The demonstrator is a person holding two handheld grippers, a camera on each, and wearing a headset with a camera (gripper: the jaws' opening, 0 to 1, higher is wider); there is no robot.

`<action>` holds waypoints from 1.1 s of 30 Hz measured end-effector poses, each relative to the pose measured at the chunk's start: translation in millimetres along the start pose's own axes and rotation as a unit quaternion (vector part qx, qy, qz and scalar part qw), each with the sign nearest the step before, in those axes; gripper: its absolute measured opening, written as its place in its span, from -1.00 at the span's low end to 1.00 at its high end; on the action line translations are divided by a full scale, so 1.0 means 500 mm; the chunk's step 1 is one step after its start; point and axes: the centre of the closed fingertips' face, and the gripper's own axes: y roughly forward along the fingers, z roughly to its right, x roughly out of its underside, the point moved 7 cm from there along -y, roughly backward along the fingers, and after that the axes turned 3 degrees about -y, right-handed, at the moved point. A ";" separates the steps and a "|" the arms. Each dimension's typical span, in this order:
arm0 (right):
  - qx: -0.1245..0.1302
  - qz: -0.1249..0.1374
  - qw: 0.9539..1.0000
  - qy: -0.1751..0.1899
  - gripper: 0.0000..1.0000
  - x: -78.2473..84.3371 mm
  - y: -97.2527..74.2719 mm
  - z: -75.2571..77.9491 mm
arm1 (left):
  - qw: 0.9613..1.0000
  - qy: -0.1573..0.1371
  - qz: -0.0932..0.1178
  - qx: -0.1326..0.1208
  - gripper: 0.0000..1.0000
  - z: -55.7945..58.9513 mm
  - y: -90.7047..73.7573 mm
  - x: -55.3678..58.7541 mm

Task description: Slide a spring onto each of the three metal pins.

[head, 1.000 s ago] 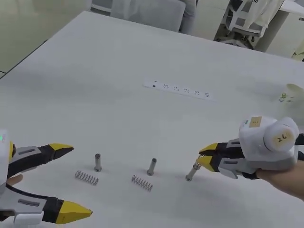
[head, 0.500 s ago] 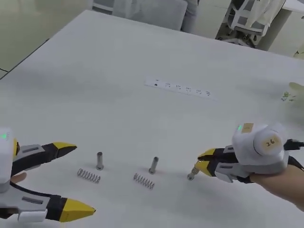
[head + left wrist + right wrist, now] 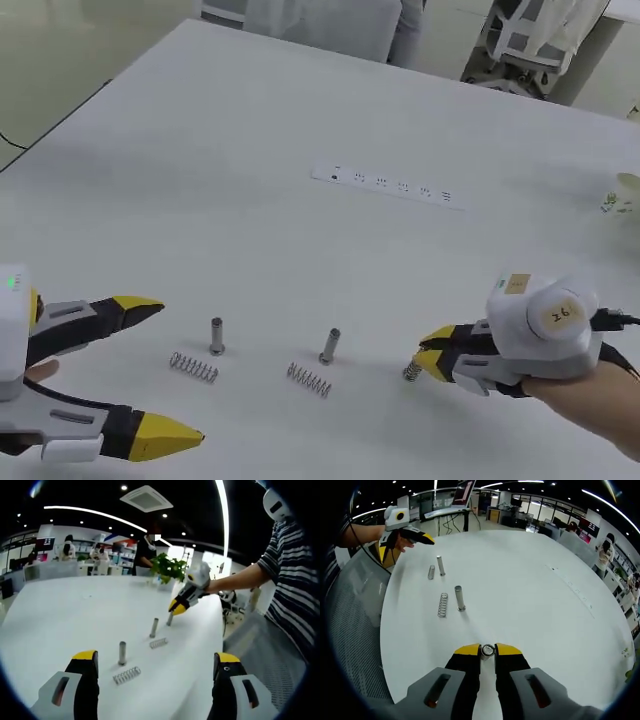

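Right of the middle pin (image 3: pixel 330 346), the third pin (image 3: pixel 411 373) is nearly swallowed by the right gripper (image 3: pixel 423 354) pinching it. Only a stub peeks out in the head view, too small to tell coils from bare metal. Far left of the middle pin, the left gripper (image 3: pixel 180 370) has its body cut off by the head view's edge.

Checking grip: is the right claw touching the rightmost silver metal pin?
Touching. Right gripper view: the right claw pinches the silver metal pin at its top.

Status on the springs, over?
Left tongs open, hovering. Right tongs shut on spring at right pin. Two pins bare, springs beside them. Nothing in the way.
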 end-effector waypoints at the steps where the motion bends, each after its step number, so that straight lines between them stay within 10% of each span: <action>1: 0.000 -0.001 1.000 -0.001 -0.85 0.001 0.001 -0.001 | 1.000 0.000 0.000 -0.001 0.85 0.000 0.000 0.000; 33: 0.006 0.008 1.000 0.006 -0.77 -0.002 -0.007 -0.002 | 1.000 0.001 0.003 0.002 0.84 -0.002 0.003 -0.015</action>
